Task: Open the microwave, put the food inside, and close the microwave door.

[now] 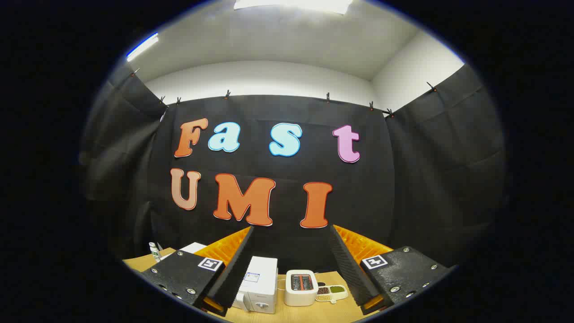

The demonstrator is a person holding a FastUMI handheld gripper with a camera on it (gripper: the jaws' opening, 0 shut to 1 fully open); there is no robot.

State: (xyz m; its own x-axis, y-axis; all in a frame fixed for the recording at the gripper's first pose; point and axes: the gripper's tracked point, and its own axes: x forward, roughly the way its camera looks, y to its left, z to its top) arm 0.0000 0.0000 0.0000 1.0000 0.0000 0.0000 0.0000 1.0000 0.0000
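Observation:
My gripper (291,228) is held high above the table and stands open, with nothing between its fingers. Far below and between the fingers is a white microwave (259,283), seen from above with its front facing me. It is too small to tell how its door stands. To its right is a white toaster (301,287) with two slots. A small pale dish of food (332,293), with brown and green portions, lies right of the toaster, close to the right finger.
All of this stands on a light wooden table (314,314). Behind the left finger are a small bottle (154,251) and a white flat object (193,247). Black cloth walls close the booth behind and on both sides.

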